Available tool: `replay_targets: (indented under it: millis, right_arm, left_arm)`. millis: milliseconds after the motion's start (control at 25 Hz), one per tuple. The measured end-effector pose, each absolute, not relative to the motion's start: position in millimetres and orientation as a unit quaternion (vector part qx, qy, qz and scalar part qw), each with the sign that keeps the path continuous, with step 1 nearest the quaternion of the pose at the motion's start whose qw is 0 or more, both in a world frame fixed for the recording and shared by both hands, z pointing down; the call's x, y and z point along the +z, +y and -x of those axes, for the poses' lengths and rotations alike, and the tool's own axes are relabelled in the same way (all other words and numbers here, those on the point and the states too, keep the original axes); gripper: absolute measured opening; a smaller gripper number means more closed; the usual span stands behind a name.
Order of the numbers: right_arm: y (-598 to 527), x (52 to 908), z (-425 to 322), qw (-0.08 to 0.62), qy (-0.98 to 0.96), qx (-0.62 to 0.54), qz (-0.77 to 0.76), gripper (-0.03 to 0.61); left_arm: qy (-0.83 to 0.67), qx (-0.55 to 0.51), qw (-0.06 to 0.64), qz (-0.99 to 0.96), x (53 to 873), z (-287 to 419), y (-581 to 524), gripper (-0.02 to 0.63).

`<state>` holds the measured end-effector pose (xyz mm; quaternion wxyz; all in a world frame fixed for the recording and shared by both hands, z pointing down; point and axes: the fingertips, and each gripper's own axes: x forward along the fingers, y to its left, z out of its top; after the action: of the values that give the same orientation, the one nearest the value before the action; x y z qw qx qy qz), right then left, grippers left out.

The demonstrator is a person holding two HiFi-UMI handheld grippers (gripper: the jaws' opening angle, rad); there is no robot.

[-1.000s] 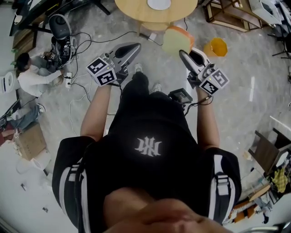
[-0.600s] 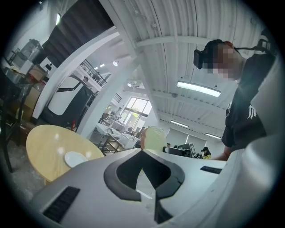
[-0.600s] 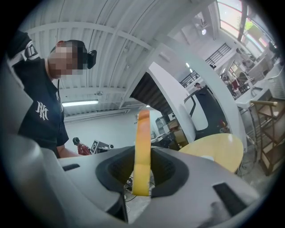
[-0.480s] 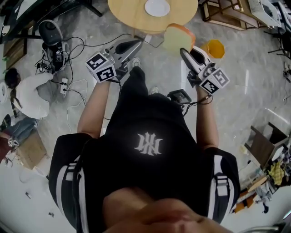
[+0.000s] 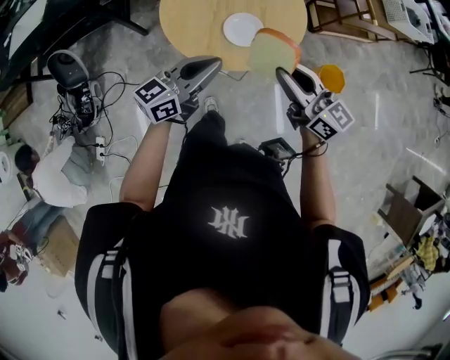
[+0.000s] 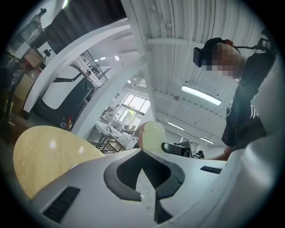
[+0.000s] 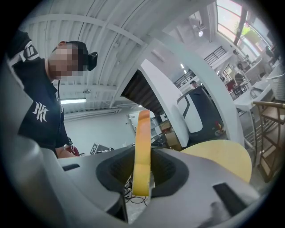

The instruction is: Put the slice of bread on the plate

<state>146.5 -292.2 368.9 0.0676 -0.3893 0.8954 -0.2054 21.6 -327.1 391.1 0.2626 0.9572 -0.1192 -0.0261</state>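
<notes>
The slice of bread (image 5: 271,50), pale with an orange-brown crust, stands on edge in my right gripper (image 5: 281,72), which is shut on its lower end. In the right gripper view the bread (image 7: 142,147) is seen edge-on, pinched between the dark pads. The white plate (image 5: 242,28) lies on the round wooden table (image 5: 190,24), just left of and beyond the bread. My left gripper (image 5: 214,65) is shut and holds nothing, its tip at the table's near edge. The left gripper view shows the bread (image 6: 152,135) beyond the closed jaws and the table (image 6: 42,156) at the left.
An orange container (image 5: 332,76) sits on the floor right of the right gripper. A crouching person (image 5: 53,179), cables and a machine (image 5: 67,70) are at the left. Wooden furniture (image 5: 344,17) stands at the back right, a chair (image 5: 404,211) at the right.
Both grippers have travelled forward towards the table, which with its plate now lies closer in view. The bread stays held in the right gripper.
</notes>
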Motion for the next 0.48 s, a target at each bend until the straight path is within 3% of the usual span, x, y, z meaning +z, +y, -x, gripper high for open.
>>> replay_targets:
  millis: [480]
  right_arm:
    - [-367.6,356.8,-146.0,0.056,0.875,-0.210,0.432,0.095]
  left_arm:
    - [-0.075,-0.037,0.264,-0.961,386.0,-20.9,-406.0,0.009]
